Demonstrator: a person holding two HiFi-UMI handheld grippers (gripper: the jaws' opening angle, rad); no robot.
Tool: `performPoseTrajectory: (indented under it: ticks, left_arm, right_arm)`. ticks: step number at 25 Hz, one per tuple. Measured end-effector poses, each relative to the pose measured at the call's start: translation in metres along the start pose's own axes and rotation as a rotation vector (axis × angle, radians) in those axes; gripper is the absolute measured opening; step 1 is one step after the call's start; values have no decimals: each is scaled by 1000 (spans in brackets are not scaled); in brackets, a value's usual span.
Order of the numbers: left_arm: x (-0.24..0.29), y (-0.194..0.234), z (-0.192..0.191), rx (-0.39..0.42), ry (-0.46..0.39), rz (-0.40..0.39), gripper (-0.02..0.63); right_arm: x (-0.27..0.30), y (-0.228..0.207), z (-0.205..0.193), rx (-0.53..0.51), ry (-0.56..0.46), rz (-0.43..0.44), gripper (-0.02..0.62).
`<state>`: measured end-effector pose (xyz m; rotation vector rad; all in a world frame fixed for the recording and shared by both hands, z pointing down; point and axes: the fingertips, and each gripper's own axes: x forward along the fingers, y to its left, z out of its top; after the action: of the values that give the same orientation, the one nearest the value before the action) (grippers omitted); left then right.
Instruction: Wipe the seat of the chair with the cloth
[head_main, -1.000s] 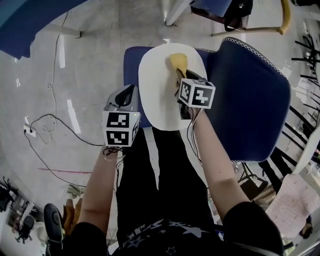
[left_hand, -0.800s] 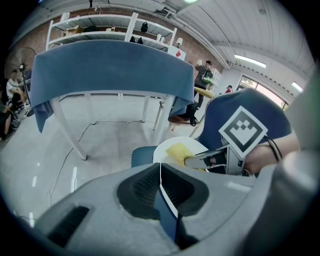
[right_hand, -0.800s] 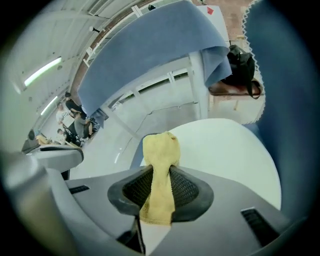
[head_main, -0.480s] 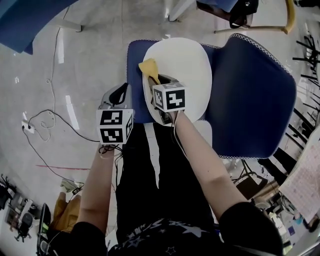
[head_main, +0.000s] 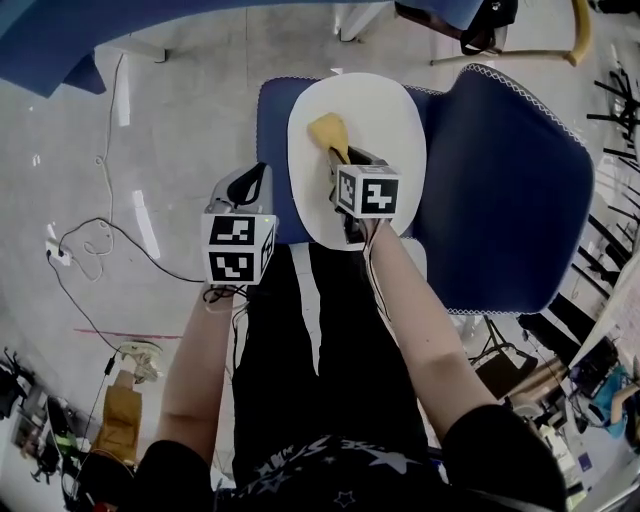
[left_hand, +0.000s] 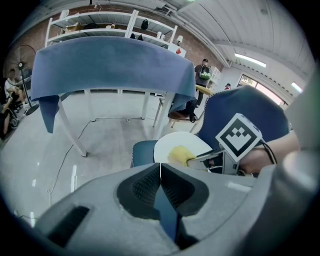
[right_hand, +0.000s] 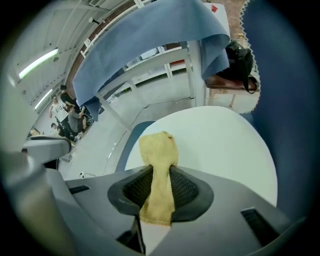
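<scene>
The jaws of my right gripper (right_hand: 160, 176) are clamping the yellow cloth (right_hand: 158, 147), whose bunched end is spilling just ahead of them onto the white seat (right_hand: 220, 145). I am sliding it from the seat's left edge, where it was half a second ago, back toward the middle. My left gripper (left_hand: 160, 172) is hanging clenched and empty, with the chair (head_main: 500, 180) ahead and to its right.

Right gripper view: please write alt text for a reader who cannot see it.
The right gripper is shut on a yellow cloth, whose free end lies on the white seat. The blue chair back rises at the right.
</scene>
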<state>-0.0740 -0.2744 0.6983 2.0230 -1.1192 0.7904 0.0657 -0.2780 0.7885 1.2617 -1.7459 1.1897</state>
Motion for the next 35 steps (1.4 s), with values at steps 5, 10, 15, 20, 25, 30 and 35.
performPoseTrajectory:
  ticks: [5,10,15,20,25,30,35]
  left_arm:
    - [1,-10,1,16,7,-5,21]
    - [6,-27,0,36,17,-22,21]
    - [13,-50,2,55,27,-44,21]
    - [17,-62,3,59,32,-58,21]
    - [10,-58,3,56,36,-46,21]
    - [5,-46,1,43,38,-21,21]
    - [-1,-38,-8,34,48,-12,21]
  right_arm:
    - [-18,-55,-3,48,-14,-88,103]
    - [-34,-110,-4,93,-32,-192,103]
    - [-53,-149,-6,156,-55,-284,104]
    - [-59,-152,-8,181,-69,-305,104]
    - [-62,-118,-17,186,-59,-241,104]
    - [-52,-55,-32,85,-17,-103,104]
    - [-37,12,-51,-52,37,37,104]
